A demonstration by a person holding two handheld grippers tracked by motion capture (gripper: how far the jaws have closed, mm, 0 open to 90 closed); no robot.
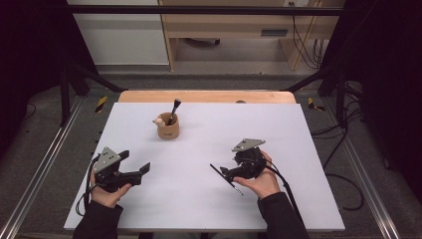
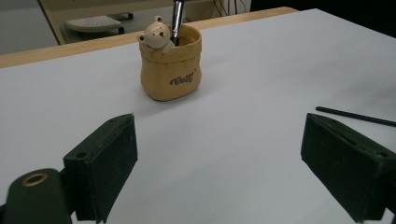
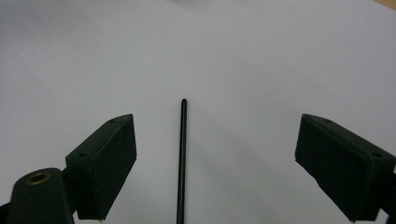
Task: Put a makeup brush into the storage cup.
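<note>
A thin black stick (image 3: 182, 158) is seen lying flat on the white surface (image 1: 199, 199), at the near right part of it, and is framed between the two jaws of the right gripper (image 1: 226, 175) without being touched by either pad. In the right gripper view the stick runs straight away from the camera, its rounded tip lying just ahead of the jaws, which are held wide apart on both sides of it. In the high view this gripper is held low over the stick by the person's right hand (image 1: 261, 181). The left gripper (image 1: 142, 169) is held at the near left, well apart from the stick, its jaws spread wide with nothing between them. Farther back a tan bear cup (image 2: 172, 65) is stood upright, and a brush (image 1: 174, 110) is leaned inside it.
</note>
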